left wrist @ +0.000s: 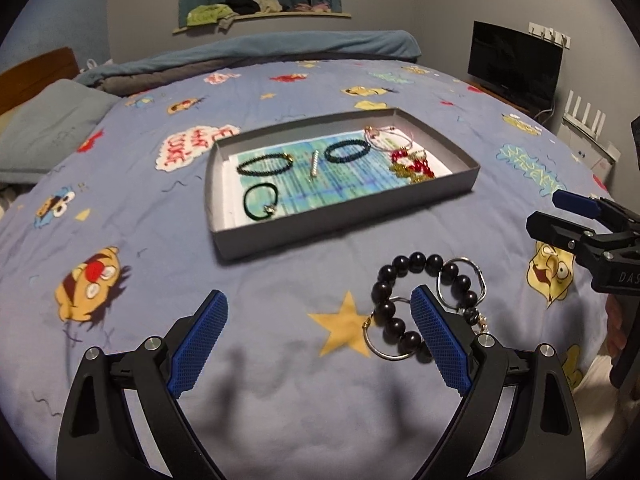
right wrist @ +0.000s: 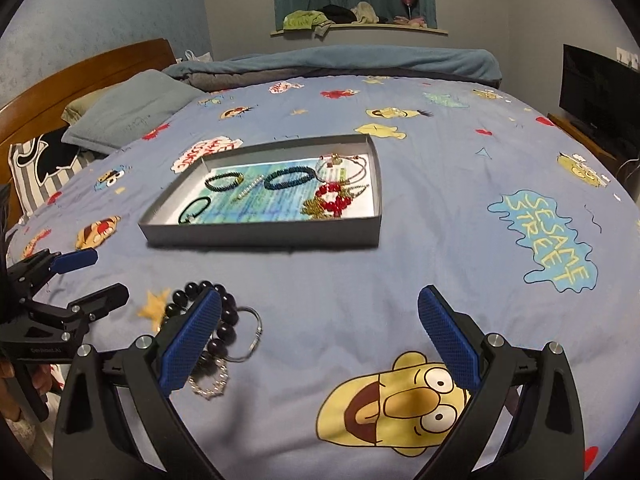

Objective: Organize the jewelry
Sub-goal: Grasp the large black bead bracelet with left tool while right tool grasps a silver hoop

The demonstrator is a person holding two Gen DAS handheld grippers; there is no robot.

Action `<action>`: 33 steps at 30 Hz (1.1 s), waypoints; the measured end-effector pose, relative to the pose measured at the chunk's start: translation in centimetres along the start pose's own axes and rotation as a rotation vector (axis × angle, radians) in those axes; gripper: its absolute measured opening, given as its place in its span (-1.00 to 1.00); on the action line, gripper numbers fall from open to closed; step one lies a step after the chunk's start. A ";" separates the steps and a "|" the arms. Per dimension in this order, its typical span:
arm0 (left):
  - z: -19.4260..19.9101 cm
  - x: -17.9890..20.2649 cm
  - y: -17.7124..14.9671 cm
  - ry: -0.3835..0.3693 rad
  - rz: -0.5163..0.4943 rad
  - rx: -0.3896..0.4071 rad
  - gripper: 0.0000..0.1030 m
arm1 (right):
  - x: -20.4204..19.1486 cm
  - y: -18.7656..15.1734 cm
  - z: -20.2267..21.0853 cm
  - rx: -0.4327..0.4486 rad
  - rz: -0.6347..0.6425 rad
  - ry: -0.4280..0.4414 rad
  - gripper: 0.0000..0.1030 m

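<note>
Bed: blue cartoon-print sheet (left wrist: 280,92) carries everything.
Tray: grey tray (left wrist: 436,200), open, mid-bed, lined with blue-green paper.
Tray contents: two dark bead bracelets (left wrist: 264,163), a silver bar (left wrist: 314,165) between them, a black cord loop (left wrist: 260,201) at the near left corner, pink cords (left wrist: 390,138) and a red-gold tangle (left wrist: 412,166) at the right end.
Loose pieces: black bead bracelet (left wrist: 394,304) on the sheet, near side of the tray, overlapping wire hoops (left wrist: 464,280); a small silver chain (right wrist: 210,384) just beside it.
Left gripper (left wrist: 320,336): jaws wide, holding nothing; right finger pad lies across the bracelet ring.
Right gripper (right wrist: 320,332): jaws wide, holding nothing, over bare sheet; left pad (right wrist: 192,344) overlaps the beads.
</note>
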State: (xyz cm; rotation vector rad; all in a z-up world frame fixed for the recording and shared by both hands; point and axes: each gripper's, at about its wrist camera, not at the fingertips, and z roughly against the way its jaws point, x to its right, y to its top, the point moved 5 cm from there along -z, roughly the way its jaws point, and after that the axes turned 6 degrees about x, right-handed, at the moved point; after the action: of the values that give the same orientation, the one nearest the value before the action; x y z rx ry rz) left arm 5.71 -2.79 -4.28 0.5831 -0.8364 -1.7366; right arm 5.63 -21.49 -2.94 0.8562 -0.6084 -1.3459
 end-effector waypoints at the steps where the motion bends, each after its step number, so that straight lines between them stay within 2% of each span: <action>1: -0.2 0.1 -0.1 -0.004 -0.001 -0.005 0.79 | 0.0 -0.2 -0.1 0.001 0.004 -0.002 0.89; 7: -2.2 0.4 -1.0 -0.026 -0.012 -0.042 0.79 | 0.2 -1.8 -1.2 -0.015 0.012 0.019 0.89; 14: -3.1 0.9 -0.9 -0.058 -0.011 -0.031 0.75 | 0.1 -2.4 -2.4 -0.044 0.017 0.065 0.87; 15: -3.2 1.1 -0.9 -0.064 -0.014 -0.030 0.69 | 0.1 -2.5 -2.5 -0.043 0.013 0.071 0.85; 19: -3.8 2.0 -0.8 -0.093 -0.037 -0.032 0.31 | -0.1 -2.4 -2.8 -0.052 0.003 0.101 0.67; 23: -4.4 2.6 -0.8 -0.111 -0.048 -0.038 0.12 | -0.9 -2.6 -3.2 -0.069 0.029 0.117 0.44; 25: -4.7 2.8 -0.8 -0.121 -0.056 -0.044 -0.06 | -1.3 -2.7 -3.4 -0.081 0.042 0.128 0.30; 31: -5.2 3.1 -0.9 -0.141 -0.071 -0.040 -0.35 | -2.4 -3.2 -3.7 -0.103 0.089 0.145 -0.17; 33: -5.5 3.1 -1.0 -0.145 -0.075 -0.047 -0.38 | -2.6 -3.3 -3.8 -0.107 0.097 0.148 -0.28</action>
State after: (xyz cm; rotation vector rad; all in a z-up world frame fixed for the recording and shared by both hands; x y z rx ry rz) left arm 8.18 -6.96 -8.45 0.4663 -0.8816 -1.8791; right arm 6.35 -18.32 -7.55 0.8210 -0.4532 -1.2047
